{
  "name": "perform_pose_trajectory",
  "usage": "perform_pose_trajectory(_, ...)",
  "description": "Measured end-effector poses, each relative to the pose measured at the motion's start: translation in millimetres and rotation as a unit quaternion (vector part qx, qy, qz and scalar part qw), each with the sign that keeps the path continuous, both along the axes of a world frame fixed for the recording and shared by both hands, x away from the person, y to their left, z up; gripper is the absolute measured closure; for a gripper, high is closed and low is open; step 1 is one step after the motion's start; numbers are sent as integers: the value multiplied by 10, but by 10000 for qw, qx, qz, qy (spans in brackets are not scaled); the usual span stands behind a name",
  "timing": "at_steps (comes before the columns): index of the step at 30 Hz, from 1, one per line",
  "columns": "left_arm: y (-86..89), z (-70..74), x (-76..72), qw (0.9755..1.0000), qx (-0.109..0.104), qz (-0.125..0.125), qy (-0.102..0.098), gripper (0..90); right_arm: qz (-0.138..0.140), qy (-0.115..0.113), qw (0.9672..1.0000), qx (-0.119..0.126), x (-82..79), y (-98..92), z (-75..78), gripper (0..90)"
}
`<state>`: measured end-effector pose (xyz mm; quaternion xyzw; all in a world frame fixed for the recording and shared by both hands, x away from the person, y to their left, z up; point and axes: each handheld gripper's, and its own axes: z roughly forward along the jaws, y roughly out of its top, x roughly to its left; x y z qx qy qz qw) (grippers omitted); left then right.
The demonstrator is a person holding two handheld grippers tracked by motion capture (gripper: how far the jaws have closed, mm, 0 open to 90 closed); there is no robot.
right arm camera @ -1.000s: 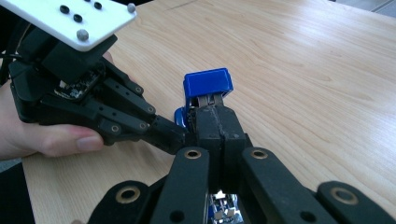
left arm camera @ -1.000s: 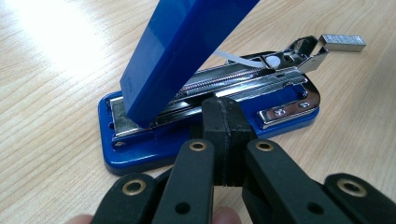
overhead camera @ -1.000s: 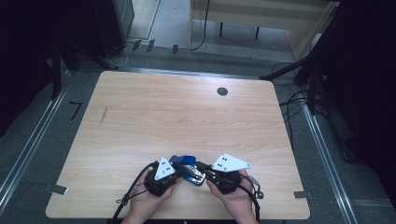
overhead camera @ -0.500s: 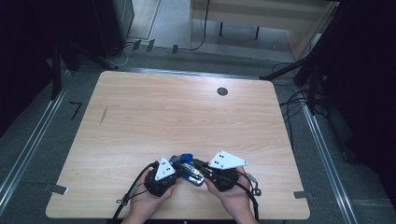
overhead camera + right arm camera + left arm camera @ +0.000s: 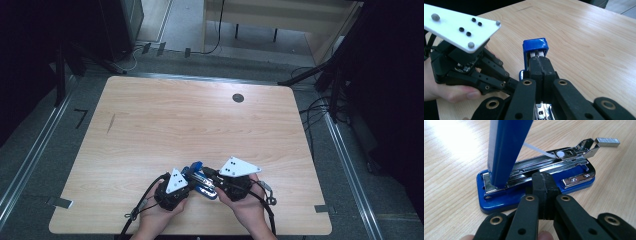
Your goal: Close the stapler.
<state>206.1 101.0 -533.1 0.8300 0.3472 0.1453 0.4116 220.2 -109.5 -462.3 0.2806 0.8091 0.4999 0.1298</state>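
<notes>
While both hands stay low at the near edge of the desk [image 5: 150, 125], little changes from a moment ago: the high view shows the same huddle, only the right hand's grey plate sits a touch differently. Left to right:

- Left claw [image 5: 543, 192]: jaws pressed together, pinching nothing. Its tip rests just against the side of the blue stapler [image 5: 536, 182], near the chrome magazine rail.
- Stapler: lies on the desk between the two hands [image 5: 197, 180], base flat, blue top arm [image 5: 506, 150] swung up and open. Rail exposed; a strip of staples [image 5: 607, 142] sits at its far end, by the sprung pusher.
- Right claw [image 5: 541, 66]: jaws also pressed together, nothing between them, tip up against the raised blue arm from behind.

Judgement: the stapler is open for loading or clearing, and both claws seem to be steadying it rather than gripping. Compared with the earlier frames, the stapler has not shifted, so work looks paused mid-step.
</notes>
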Motion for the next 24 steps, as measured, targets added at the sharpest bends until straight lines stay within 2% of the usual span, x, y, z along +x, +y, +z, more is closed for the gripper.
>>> perform_pose_trajectory(24, -11, -2, -8, 10000, 21, 9, -51, 900, 86, -100, 9999, -55, 91, 195, 86, 900)
